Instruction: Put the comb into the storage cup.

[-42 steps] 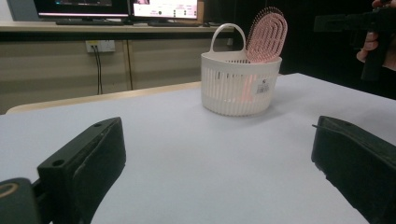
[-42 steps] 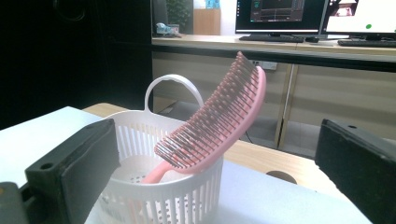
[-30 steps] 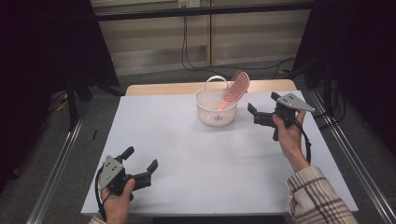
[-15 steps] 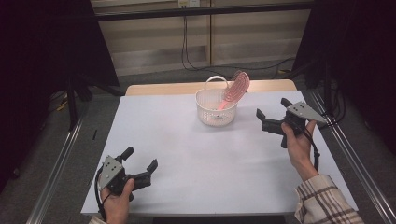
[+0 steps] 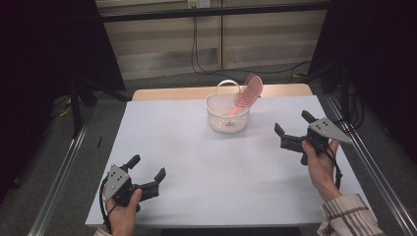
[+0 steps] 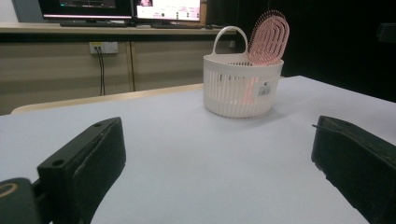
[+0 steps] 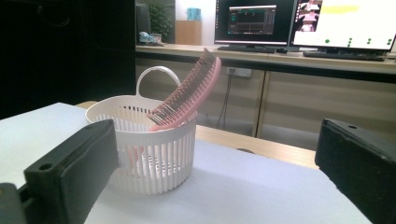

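Pink hairbrush (image 5: pixel 247 94) standing tilted in white slotted basket (image 5: pixel 227 118), handle down inside, bristled head leaning over the rim; basket at far middle of white table (image 5: pixel 206 167). Right gripper (image 5: pixel 294 129) held above the table's right side, near the basket, jaws spread wide, nothing between them. Left gripper (image 5: pixel 147 171) at near left corner, well apart from basket, jaws likewise wide apart and empty. Monitors (image 7: pixel 299 23) on a desk beyond.

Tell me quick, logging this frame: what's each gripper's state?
Left gripper: open, holding nothing.
Right gripper: open, holding nothing.
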The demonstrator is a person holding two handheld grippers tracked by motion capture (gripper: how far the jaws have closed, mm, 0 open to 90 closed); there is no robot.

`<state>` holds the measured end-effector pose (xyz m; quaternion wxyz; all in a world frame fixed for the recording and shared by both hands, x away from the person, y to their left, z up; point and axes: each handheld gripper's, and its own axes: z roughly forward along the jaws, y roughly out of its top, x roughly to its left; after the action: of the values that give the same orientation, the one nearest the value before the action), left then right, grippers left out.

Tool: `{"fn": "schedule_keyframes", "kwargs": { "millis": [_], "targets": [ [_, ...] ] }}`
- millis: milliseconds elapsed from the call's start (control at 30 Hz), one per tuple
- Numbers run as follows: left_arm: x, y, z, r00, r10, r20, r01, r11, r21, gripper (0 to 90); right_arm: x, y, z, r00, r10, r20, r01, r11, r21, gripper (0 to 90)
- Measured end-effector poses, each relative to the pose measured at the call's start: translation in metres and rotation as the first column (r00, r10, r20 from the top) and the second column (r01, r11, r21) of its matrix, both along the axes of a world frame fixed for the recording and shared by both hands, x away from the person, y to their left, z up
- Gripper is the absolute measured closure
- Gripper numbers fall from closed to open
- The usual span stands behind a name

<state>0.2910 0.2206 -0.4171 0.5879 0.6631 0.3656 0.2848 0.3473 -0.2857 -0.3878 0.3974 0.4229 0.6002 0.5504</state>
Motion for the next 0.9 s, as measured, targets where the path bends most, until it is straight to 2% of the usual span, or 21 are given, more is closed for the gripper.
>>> {"fn": "schedule_keyframes", "kwargs": {
  "millis": [433,900],
  "targets": [
    [-0.001,-0.001,0.001,0.9999,0.009,0.005,-0.009,0.9999,-0.010,3.1,-0.023,-0.007,-0.012,0.9992,-0.022,-0.033,0.022,0.9998,-0.002,0.0],
    [-0.002,-0.001,0.001,0.9999,0.014,0.002,-0.014,0.9999,-0.010,3.1,-0.053,-0.012,-0.013,0.9973,-0.064,-0.037,0.064,0.9980,-0.004,0.0]
  ]
}}
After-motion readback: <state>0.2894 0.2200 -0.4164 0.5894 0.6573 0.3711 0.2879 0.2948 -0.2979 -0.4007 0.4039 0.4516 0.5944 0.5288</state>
